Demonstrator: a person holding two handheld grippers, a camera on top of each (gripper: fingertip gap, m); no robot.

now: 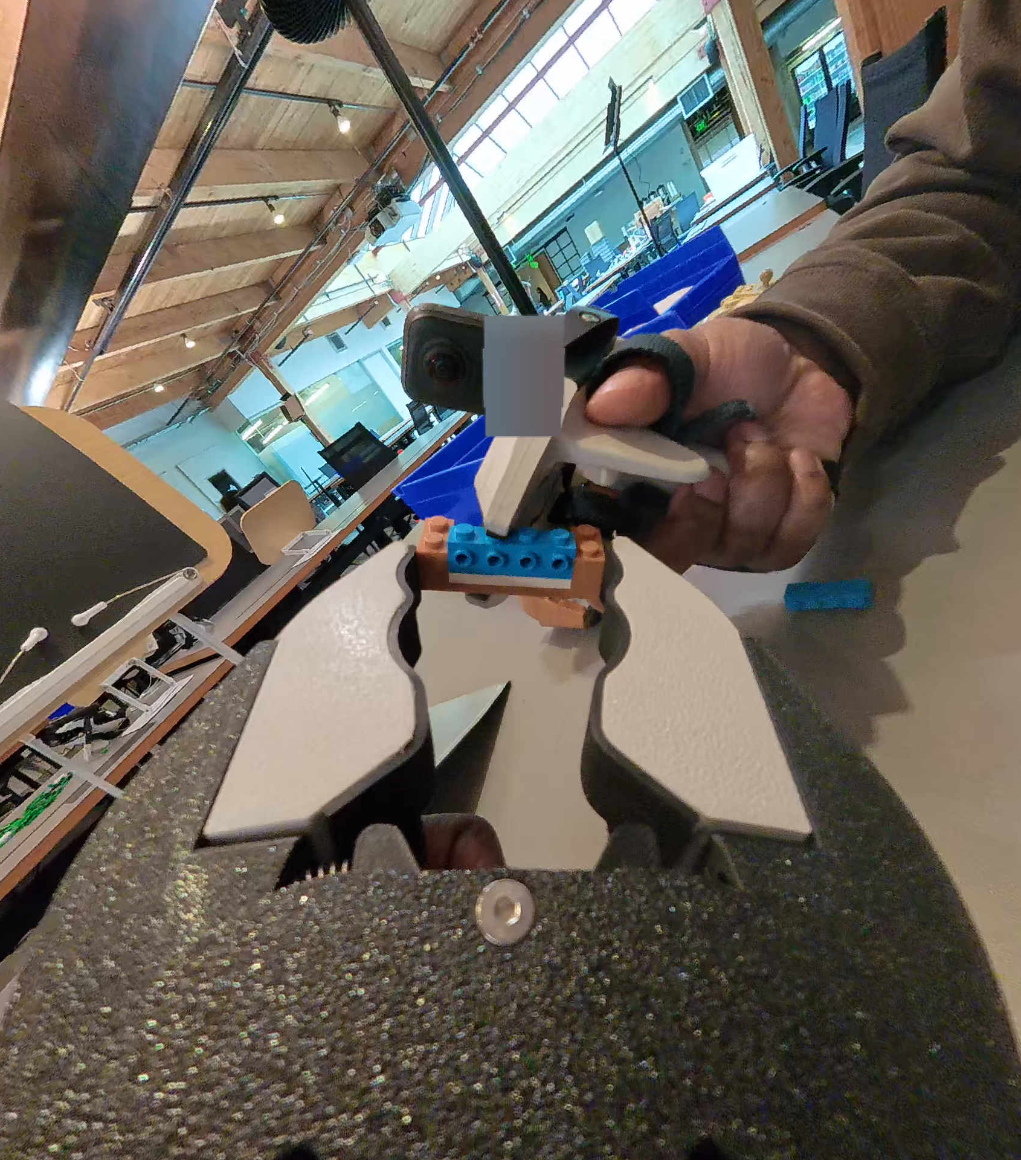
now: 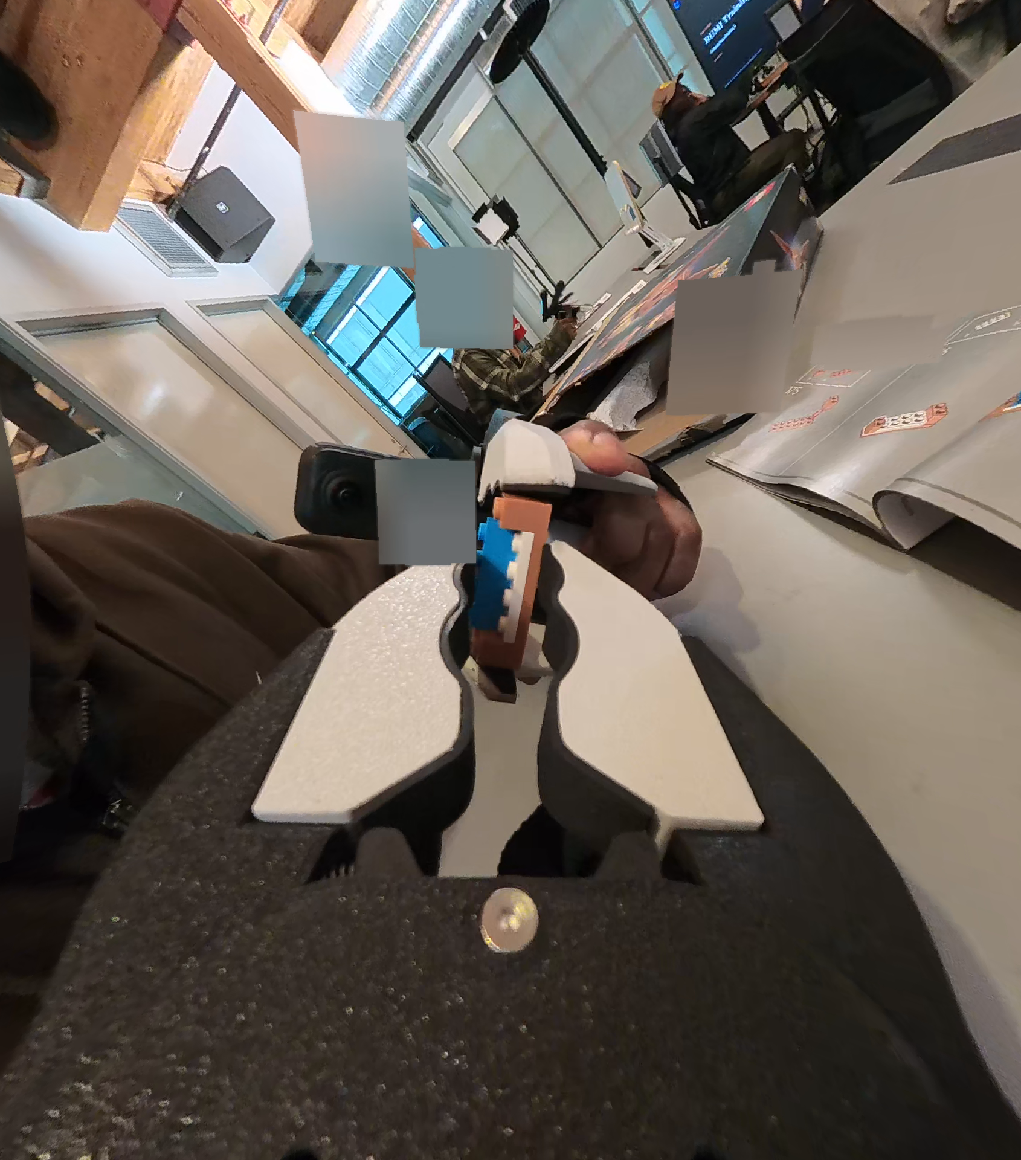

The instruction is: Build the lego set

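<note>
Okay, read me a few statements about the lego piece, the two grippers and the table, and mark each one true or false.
1. The left gripper holds the brown, blue and white lego assembly between its fingers. True.
2. The right gripper hangs far from the assembly. False: its fingers sit either side of the assembly, on its blue brick.
3. A loose blue brick lies on the grey table. True.
4. The instruction booklet on the table is closed. False: it lies open.
5. The assembly rests flat on the table. False: it is held up off it.
</note>
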